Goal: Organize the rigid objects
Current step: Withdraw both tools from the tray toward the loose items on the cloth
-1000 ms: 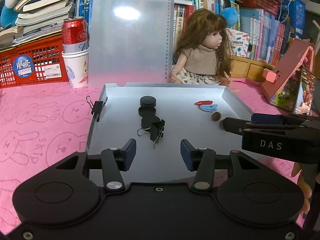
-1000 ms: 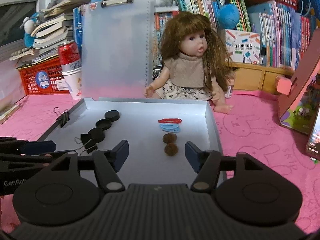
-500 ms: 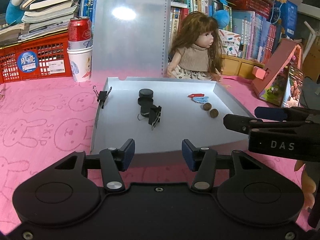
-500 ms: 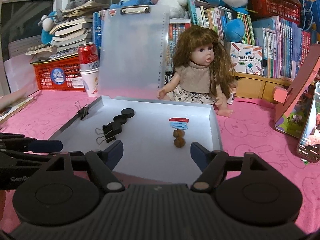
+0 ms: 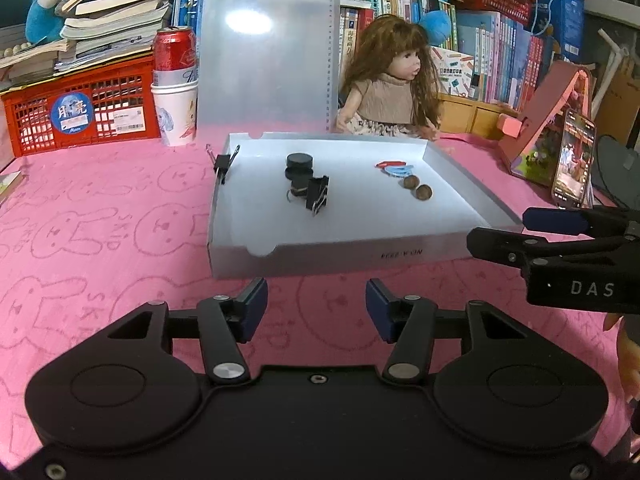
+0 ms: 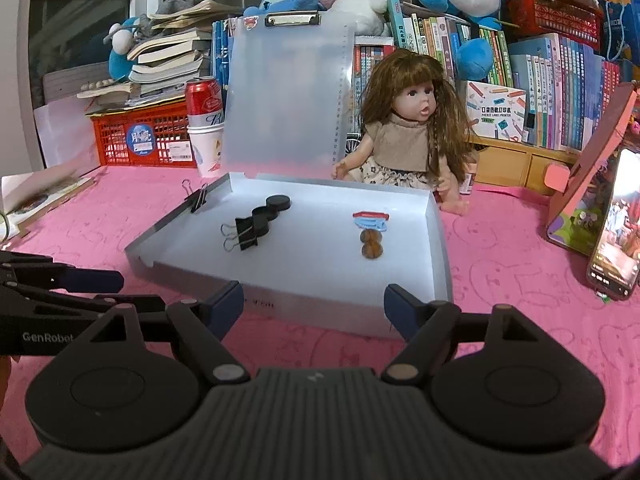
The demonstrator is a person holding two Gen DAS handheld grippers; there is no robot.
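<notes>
A shallow grey tray [image 5: 344, 254] [image 6: 280, 300] lies on the pink cloth. In it are black round discs [image 5: 299, 160] [image 6: 278, 201], a black binder clip [image 5: 317, 196] [image 6: 248, 232], red and blue clips [image 5: 394, 168] [image 6: 370, 220] and two brown nuts [image 5: 418, 188] [image 6: 371, 244]. Another binder clip [image 5: 224, 164] [image 6: 198, 200] is clamped on the tray's left wall. My left gripper [image 5: 316, 306] is open and empty in front of the tray. My right gripper [image 6: 314, 306] is open and empty at the tray's near wall.
A doll [image 5: 394, 88] sits behind the tray, next to an upright clipboard [image 5: 266, 48]. A red can in a paper cup [image 5: 175, 92] and a red basket [image 5: 84, 112] stand at the back left. A phone [image 5: 572, 160] leans at the right.
Both grippers have drawn back from over the tray toward me and risen. The tray's near wall now shows in front of the fingers. The right jaws have opened wider. The tray's contents have not moved.
</notes>
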